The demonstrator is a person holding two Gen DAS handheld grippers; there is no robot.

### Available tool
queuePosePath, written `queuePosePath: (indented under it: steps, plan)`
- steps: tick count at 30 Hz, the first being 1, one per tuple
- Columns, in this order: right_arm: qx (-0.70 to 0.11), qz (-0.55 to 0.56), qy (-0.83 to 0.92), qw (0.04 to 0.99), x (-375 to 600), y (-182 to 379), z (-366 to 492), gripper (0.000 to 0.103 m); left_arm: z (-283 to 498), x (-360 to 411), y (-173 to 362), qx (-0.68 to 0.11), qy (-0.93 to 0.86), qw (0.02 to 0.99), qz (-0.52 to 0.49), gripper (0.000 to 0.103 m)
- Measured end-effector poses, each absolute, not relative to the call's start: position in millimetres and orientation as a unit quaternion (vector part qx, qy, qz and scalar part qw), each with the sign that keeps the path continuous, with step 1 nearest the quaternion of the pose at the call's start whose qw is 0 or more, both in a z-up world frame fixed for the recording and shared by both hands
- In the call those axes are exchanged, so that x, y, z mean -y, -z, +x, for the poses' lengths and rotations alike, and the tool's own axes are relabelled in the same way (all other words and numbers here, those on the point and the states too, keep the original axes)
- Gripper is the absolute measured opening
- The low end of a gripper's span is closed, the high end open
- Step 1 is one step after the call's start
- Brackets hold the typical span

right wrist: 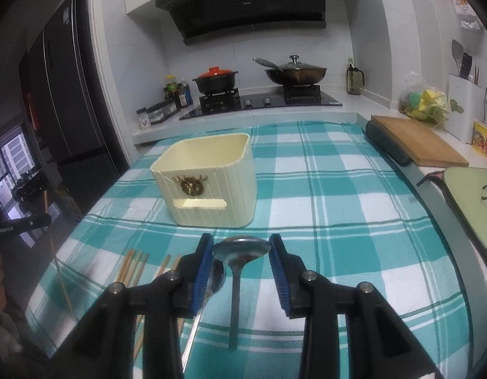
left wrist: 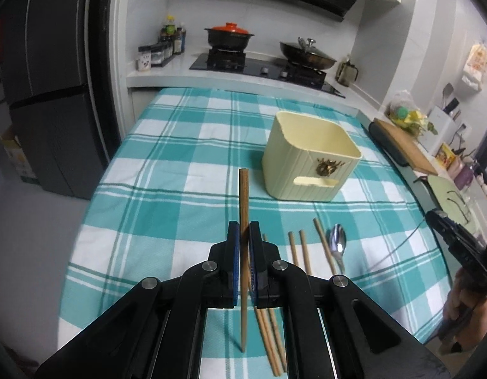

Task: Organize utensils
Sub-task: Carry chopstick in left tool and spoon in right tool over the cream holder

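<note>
Left wrist view: left gripper [left wrist: 244,240] clamped on one wooden chopstick [left wrist: 243,202], raised off the checked cloth [left wrist: 167,164]. Right gripper [right wrist: 240,252] clamped across a spoon's [right wrist: 242,248] bowl. Cream holder [left wrist: 309,158] stands beyond; more chopsticks [left wrist: 303,249] lie flat beside it.

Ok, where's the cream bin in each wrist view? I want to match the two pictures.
Left wrist: cream bin right of centre, beyond the chopstick in the jaws.
Right wrist: cream bin left of centre, beyond the spoon in the jaws.
Shared landmark: red-lidded pot on the stove behind.
</note>
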State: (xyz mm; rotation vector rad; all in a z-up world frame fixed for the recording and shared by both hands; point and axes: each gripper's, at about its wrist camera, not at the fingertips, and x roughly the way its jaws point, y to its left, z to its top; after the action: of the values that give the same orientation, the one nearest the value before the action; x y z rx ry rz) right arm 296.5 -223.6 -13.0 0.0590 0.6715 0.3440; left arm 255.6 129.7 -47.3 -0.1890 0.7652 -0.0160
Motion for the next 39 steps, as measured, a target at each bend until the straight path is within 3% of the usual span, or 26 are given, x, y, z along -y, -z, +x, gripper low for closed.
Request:
queuePosePath:
  steps: [24, 39]
  plan:
    - [-0.262, -0.007, -0.21, 0.942, 213, -65, 296, 0.036, 279, -120, -16, -0.343, 0.061, 0.931, -0.112, 0.004]
    - [-0.217, -0.004, -0.224, 0.95, 190, -129, 376, 0.036, 380, -79, -103, -0.27, 0.078, 0.957, -0.074, 0.004]
